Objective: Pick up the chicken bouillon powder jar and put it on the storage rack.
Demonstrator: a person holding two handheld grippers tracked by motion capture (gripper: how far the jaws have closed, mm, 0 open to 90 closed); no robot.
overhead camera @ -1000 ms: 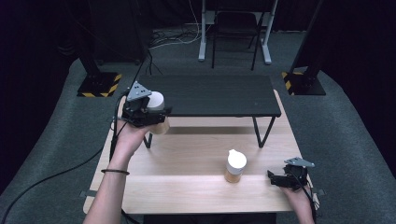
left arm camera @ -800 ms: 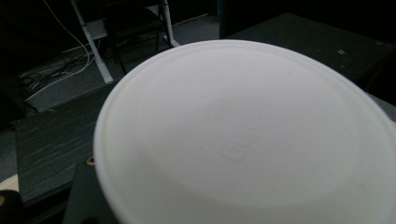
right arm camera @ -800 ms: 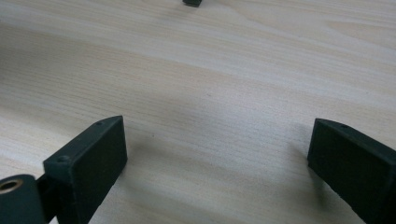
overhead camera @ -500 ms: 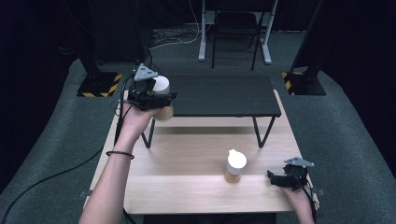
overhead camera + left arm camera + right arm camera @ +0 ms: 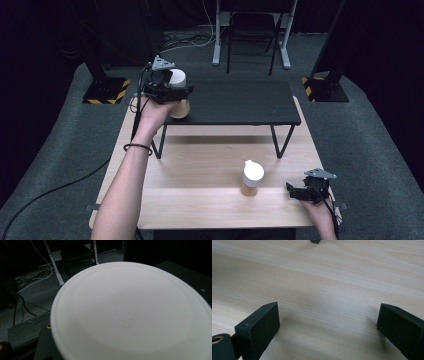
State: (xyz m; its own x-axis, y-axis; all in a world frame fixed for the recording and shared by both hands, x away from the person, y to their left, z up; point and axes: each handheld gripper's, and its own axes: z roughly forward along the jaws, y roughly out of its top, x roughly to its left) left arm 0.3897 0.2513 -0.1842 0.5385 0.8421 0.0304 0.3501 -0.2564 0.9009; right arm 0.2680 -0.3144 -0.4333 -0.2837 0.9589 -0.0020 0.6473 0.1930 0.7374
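Observation:
My left gripper (image 5: 176,94) is shut on a jar (image 5: 180,108) with a white lid and an amber body. It holds the jar upright, at or just above the left end of the black raised shelf (image 5: 235,100). In the left gripper view the jar's white lid (image 5: 132,312) lies close in front of the camera and hides the jaws. A second jar (image 5: 252,178) of the same kind stands on the wooden table (image 5: 200,200) at the front right. My right gripper (image 5: 296,192) rests on the table to the right of it, open, with bare wood between its fingers (image 5: 262,322).
The shelf stands on thin black legs (image 5: 277,142) over the far half of the table. On the floor behind are two stands with yellow-and-black striped bases (image 5: 106,94), a white frame's legs (image 5: 217,35) and loose cables (image 5: 185,42).
My left gripper has carried the jar away from the person and a little to the right, up toward the shelf's left end. The right gripper and the second jar have not moved.

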